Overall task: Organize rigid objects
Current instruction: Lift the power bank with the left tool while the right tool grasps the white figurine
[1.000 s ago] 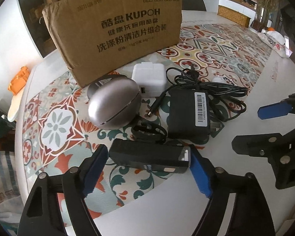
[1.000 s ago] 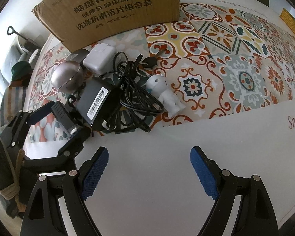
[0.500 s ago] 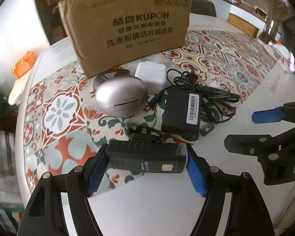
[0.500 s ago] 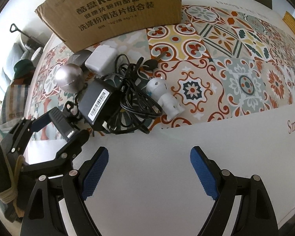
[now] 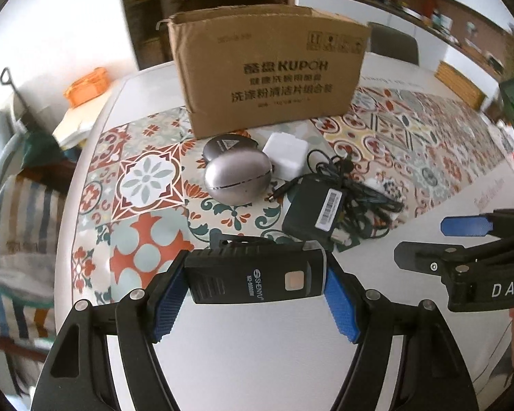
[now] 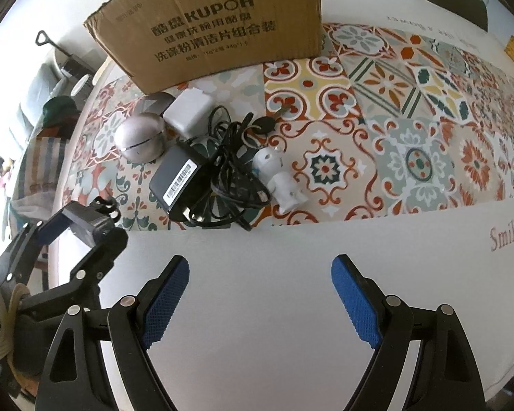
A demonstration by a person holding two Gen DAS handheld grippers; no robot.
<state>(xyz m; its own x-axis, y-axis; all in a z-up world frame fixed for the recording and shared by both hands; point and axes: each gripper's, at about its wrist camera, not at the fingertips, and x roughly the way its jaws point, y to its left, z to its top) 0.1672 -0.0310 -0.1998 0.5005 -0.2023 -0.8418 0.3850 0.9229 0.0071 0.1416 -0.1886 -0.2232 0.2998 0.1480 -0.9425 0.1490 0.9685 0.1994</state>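
My left gripper (image 5: 253, 291) is shut on a black SHENYU flashlight (image 5: 257, 275) and holds it raised above the table. It also shows in the right wrist view (image 6: 85, 221). On the patterned cloth lie a silver egg-shaped case (image 5: 238, 179), a dark round case (image 5: 228, 145), a white charger block (image 5: 286, 154), a black power adapter with tangled cable (image 5: 317, 210) and a white figurine (image 6: 277, 176). A brown cardboard box (image 5: 267, 68) stands behind them. My right gripper (image 6: 260, 293) is open and empty over the white table edge.
The tablecloth's white border (image 6: 291, 274) lies under the right gripper. An orange object (image 5: 85, 85) sits on a side surface at the far left. Chairs (image 5: 392, 46) stand behind the table.
My left gripper has closed on the flashlight and lifted it up and back from the cloth. The right gripper has stayed open and barely moved.
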